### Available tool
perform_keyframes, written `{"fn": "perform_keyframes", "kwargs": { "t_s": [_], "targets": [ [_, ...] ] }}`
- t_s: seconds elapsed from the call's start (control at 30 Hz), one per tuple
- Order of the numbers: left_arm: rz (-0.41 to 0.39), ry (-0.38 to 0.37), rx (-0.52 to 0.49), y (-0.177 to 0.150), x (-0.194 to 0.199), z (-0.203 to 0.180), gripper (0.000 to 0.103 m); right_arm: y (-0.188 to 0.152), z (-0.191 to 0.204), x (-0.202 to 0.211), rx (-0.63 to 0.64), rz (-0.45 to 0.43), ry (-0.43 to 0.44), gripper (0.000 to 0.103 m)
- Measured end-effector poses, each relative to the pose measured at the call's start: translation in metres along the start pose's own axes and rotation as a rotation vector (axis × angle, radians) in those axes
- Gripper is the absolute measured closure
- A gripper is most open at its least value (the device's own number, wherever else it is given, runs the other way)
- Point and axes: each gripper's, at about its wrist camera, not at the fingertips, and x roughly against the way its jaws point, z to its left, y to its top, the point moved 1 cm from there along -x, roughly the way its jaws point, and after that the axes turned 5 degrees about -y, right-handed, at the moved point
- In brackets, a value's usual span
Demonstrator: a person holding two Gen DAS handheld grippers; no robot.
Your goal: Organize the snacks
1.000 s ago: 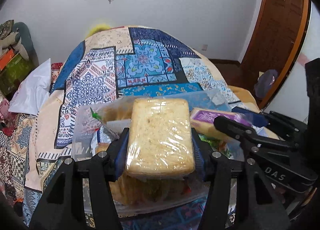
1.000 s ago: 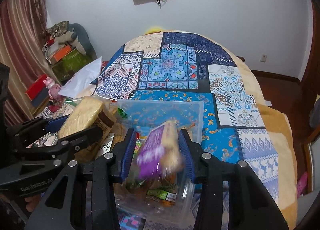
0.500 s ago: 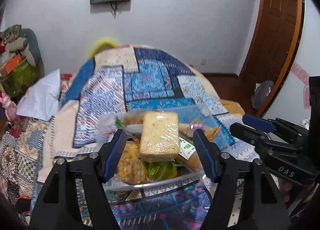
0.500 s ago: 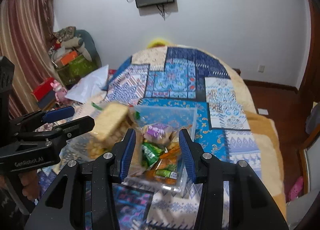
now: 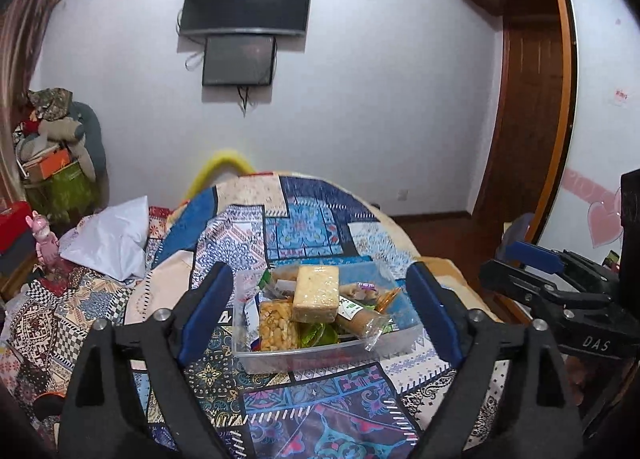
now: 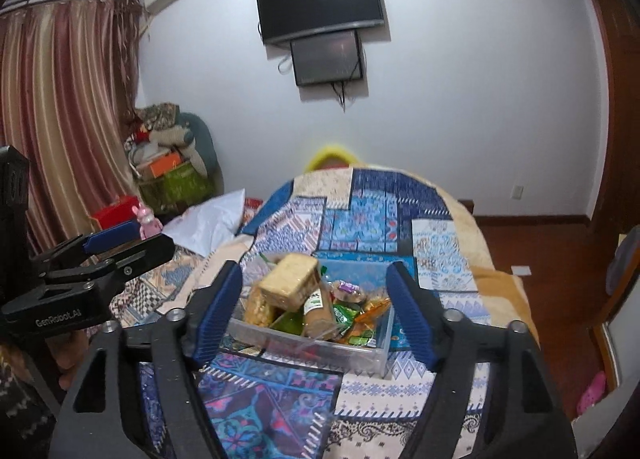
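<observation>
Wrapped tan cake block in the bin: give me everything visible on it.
The wrapped cake block is a pale tan rectangular slab sealed in clear glossy film. It lies on top of the snack pile inside the clear plastic bin, slightly tilted, resting on a packet of yellow puffed snacks and beside a brown wrapped roll. No gripper touches it; both stand open and apart from it.

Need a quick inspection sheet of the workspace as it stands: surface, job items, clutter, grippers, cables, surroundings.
Surface: patchwork quilt on a bed.
Job's things: clear plastic bin holding snack packs; wrapped yellow cake lies on top.
Clutter: white pillow, stacked boxes and soft toys in the corner.
Grippers: left gripper and right gripper both open, empty, short of the bin.
Cables: cords hang under the wall TV.
Surroundings: curtain, wooden door.
</observation>
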Motion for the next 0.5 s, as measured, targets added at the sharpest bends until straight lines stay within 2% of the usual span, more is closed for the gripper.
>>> {"fn": "perform_keyframes", "kwargs": {
  "t_s": [0.13,0.2,0.33,0.5],
  "targets": [
    [-0.03,0.002,-0.013,-0.005,0.014,-0.004,0.007,-0.006,0.007,0.01,0.018,-0.028,-0.017,0.016],
    [-0.04,0.001,-0.02,-0.008,0.019,-0.005,0.005,-0.009,0.008,0.014,0.015,-0.039,-0.023,0.014],
    [-0.044,-0.003,-0.01,-0.013,0.021,-0.006,0.003,-0.015,0.009,0.017,0.008,-0.046,-0.044,0.002],
    [-0.046,-0.003,0.009,-0.019,0.024,-0.005,0.003,-0.021,0.007,0.018,0.001,-0.044,-0.065,0.001]
  ]
}}
